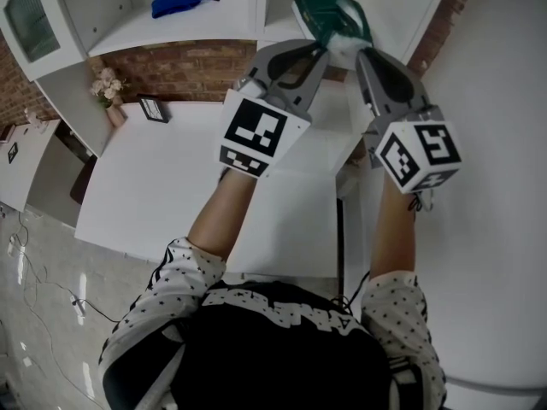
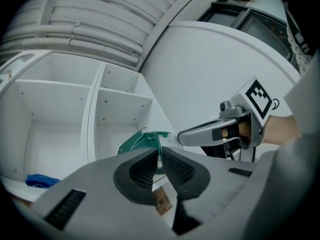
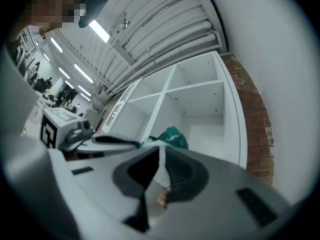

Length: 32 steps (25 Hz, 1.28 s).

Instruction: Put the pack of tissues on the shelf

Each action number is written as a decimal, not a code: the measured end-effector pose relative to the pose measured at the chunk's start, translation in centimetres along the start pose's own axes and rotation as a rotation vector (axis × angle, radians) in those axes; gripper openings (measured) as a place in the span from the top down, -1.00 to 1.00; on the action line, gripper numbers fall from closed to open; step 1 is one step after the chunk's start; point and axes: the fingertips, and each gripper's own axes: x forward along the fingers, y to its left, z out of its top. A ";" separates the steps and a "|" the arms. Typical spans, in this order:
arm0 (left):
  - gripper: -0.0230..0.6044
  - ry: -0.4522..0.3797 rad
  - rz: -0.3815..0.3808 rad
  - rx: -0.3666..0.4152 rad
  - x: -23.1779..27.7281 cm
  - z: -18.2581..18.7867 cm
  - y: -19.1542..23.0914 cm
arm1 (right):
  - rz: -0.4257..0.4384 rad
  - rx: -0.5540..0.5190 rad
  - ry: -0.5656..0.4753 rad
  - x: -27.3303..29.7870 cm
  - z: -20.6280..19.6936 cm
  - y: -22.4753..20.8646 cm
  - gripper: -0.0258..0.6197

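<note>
green-and-white soft plastic pack of tissues [image 1: 330,11] is up at the mouth of the white shelf [image 1: 145,32], right compartment. left gripper [image 1: 318,51] and right gripper [image 1: 366,55]: fingers both pinched on its near edge. placing step. next, probably: push in, set down, release both.

right shelf [image 1: 402,7] compartment is open behind the pack of tissues [image 1: 329,15] at its front edge. left gripper [image 1: 323,51] and right gripper [image 1: 364,55], both clamped on the pack, crowd that opening. divider [image 1: 259,7] walls off the left compartment, where a blue object [image 1: 178,3] lies. desk [image 1: 171,203] is mostly free; picture frame [image 1: 155,108] and flowers [image 1: 107,86] sit at its back left corner. brick wall [image 1: 184,71] closes the back edge.
</note>
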 end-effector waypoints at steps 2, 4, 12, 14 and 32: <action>0.75 0.003 0.003 0.008 0.2 0.2 0.3 | 0.000 -0.008 -0.003 0.3 0.4 -0.1 0.74; 0.75 0.005 0.005 0.012 0.3 0.4 0.6 | 0.002 -0.013 -0.005 0.6 0.6 -0.1 0.74; 0.75 0.011 0.014 0.019 0.4 0.3 1.6 | 0.012 -0.021 -0.014 1.7 1.1 0.1 0.74; 0.75 0.014 0.014 0.019 0.5 0.2 1.9 | 0.013 -0.024 -0.013 1.9 1.1 0.1 0.74; 0.75 0.045 0.022 0.032 2.0 -1.3 3.6 | 0.015 -0.045 -0.001 4.1 0.5 -0.6 0.74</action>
